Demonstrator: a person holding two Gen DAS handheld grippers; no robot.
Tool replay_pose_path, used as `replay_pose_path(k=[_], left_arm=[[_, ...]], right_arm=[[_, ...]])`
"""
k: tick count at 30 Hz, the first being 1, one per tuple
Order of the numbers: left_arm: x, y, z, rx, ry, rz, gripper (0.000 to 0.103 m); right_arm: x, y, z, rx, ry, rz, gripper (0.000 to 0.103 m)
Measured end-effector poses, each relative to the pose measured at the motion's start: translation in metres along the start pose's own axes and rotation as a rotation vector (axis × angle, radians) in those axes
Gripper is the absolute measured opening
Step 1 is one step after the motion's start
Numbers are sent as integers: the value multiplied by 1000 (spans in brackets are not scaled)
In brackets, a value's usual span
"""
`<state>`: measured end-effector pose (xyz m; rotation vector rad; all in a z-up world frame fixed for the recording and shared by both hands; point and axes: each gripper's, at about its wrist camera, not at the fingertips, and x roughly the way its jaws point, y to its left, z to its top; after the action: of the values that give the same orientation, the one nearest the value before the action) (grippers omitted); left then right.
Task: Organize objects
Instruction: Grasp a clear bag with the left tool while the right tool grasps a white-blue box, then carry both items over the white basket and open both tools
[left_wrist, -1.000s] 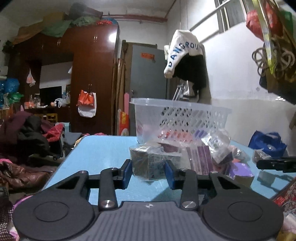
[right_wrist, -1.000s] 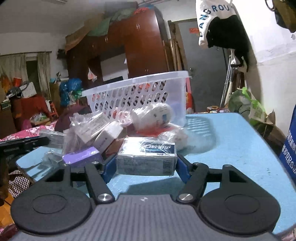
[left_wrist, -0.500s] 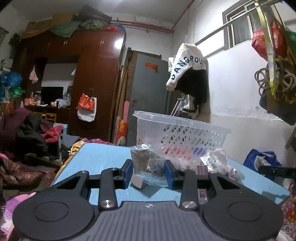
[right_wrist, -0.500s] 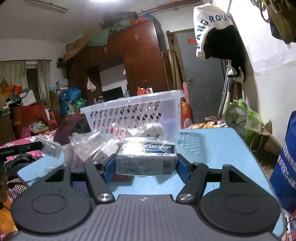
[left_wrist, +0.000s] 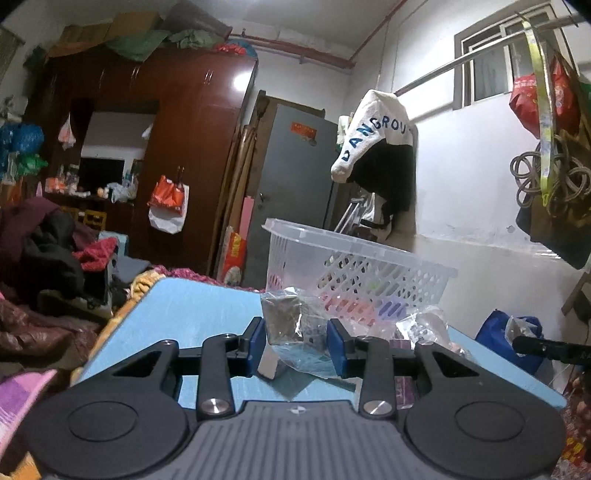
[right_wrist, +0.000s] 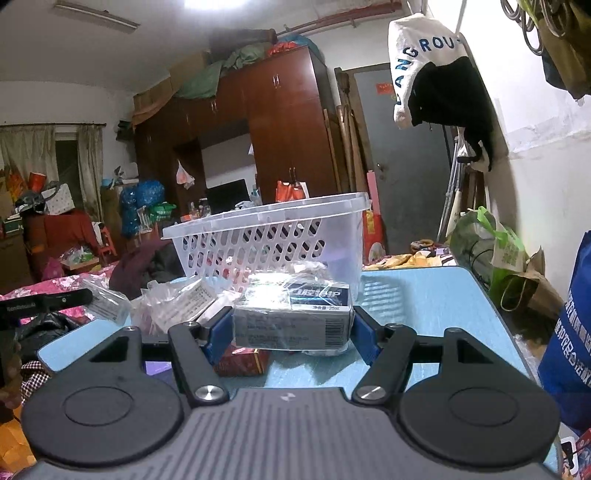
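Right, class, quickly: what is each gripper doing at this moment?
Left gripper: shut on a clear bag with a dark box inside.
Right gripper: shut on a wrapped grey box.

Brown wardrobe (left_wrist: 177, 140), grey door (left_wrist: 291, 173), jacket on rail (left_wrist: 376, 147)

Glossy plastic basket (right_wrist: 280, 236) (perforated), matt blue table (right_wrist: 424, 295), glossy wooden wardrobe (left_wrist: 177, 147)
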<state>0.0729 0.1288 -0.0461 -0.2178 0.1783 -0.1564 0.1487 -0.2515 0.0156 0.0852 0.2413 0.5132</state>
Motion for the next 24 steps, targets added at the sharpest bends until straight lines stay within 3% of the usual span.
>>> replay_pose_path(k=[3,6,11,16,19,22,23,24], left_arm=[[1,3,8,-35,-16,-23,40],[7,-3,40,-36,-66,-79,40],[51,-28,121,-4,-107,-143,40],[123,-56,149,30,-20,-87,40],[163,-59,142,29,110,-85,44],[172,-63,130,85,138,-8,64],[165,-62,128,86,135,1,64],[153,-60,126,76,125,-7,64]], right_arm=[[1,0,1,3,1,5,69],[6,5,14,-6,-8,30,69],[33,25,84,-87,-76,83,69],[107,34,136,-176,-7,44,69],[144,30,137,-175,67,37,71],[158,29,127,-194,117,0,87],[153,29,124,-203,100,-30,99],[144,28,121,-206,86,-38,103]])
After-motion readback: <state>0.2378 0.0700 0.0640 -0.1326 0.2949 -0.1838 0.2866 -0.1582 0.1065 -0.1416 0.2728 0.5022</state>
